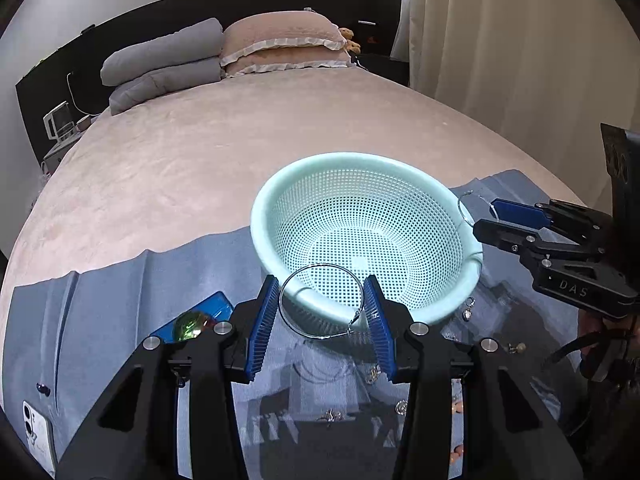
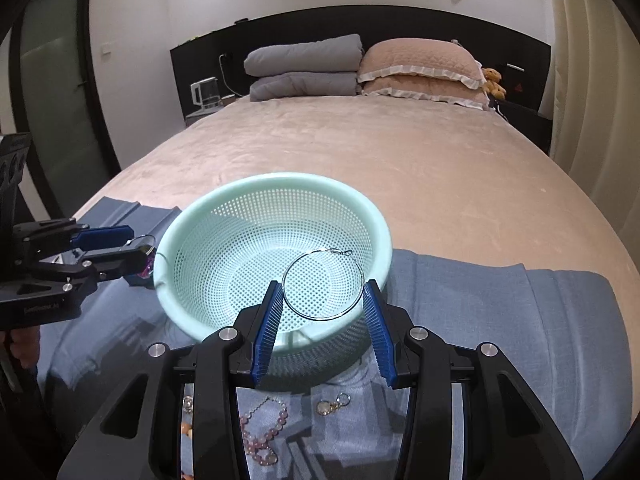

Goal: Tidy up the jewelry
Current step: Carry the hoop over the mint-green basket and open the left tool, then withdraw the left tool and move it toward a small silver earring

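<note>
I am holding two thin silver hoops at the mint-green perforated basket (image 1: 362,236), one in each hand-held gripper. The left hoop (image 1: 322,300) is sitting between the blue ribbed pads (image 1: 264,328) of my left hand-held gripper (image 1: 324,316), which is clamping it across its width; the hoop is hanging in front of the basket's near rim, its clasp down by the right pad. The right hoop (image 2: 323,285) is being pinched the same way in my right hand-held gripper (image 2: 323,312), its small clasp at the top, and in the right wrist view it is showing against the basket's inner wall, though I cannot tell whether it is over the rim. From the left wrist view, the right hand-held gripper is coming in from the right edge with its hoop just beside the basket's rim.

The basket is resting, tilted toward me, on a blue-grey cloth (image 2: 500,304) spread over a pink bed (image 2: 360,152). More jewelry is lying on the cloth nearer to me: a pink beaded strand (image 2: 264,428) and a small gold-toned charm (image 2: 330,405) in the right wrist view, and scattered earrings (image 1: 468,308) in the left wrist view. To the left, a blue box (image 1: 200,316) with a green glassy ball (image 1: 190,324) in front of it and a white phone (image 1: 38,432) are lying on the cloth.

At the head of the bed, folded grey bedding (image 2: 304,66) and pink frilled pillows (image 2: 420,70) are stacked against a dark headboard (image 2: 400,28).
</note>
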Demonstrator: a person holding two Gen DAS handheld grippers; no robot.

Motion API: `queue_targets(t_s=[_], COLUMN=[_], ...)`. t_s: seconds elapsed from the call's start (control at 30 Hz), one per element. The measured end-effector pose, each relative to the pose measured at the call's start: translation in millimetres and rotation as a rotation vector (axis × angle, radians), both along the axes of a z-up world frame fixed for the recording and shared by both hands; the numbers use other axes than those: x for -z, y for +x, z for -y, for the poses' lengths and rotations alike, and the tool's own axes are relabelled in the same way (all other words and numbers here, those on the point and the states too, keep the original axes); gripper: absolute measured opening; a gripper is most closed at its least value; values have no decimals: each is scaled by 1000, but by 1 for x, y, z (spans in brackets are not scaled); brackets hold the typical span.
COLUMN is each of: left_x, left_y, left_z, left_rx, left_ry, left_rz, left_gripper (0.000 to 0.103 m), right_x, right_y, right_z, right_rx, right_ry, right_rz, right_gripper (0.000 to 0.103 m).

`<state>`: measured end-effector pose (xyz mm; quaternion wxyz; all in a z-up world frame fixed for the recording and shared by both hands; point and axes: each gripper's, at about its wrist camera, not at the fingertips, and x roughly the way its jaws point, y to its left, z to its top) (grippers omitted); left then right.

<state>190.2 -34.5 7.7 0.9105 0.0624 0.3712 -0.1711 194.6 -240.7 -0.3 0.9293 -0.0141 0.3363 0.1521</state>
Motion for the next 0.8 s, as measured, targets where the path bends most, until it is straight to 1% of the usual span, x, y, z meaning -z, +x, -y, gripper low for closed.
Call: queue_targets(t_s=[0.17,0.4,0.47,0.5,0.53,0.6,0.67,0.73,0.77,0.8], left_x=[6,10,9,8,8,5,2,0,-1,-3], left_y=[20,28,27,26,24,21,18,14,11,9], left_z=[11,11,9,9,7,6,3,1,0,-1], left_rx=[23,20,8,0,-3,-8,-16,-22,-23,-27], left_ry=[9,15,21,22,22,28,39,43,47,55], left_rz=[-2,-10,-5,4,11,19,29,31,33,36], left_gripper=[45,45,56,67,69,72,76,82,83,87], right_x=[5,13,12,11,9,5,2,-2,-3,-5], right_y=[15,20,19,18,17,14,12,9,7,6], right_z=[-6,-9,-7,-6,-4,-1,2,6,7,8], right_rx=[-8,-6,0,10,21,38,50,67,73,78], right_ry=[-6,-12,-9,-10,-11,-4,5,9,11,13], right_rz=[-1,-7,-8,-5,2,18,17,20,20,21], right_gripper=[39,40,42,48,56,64,67,74,75,76])
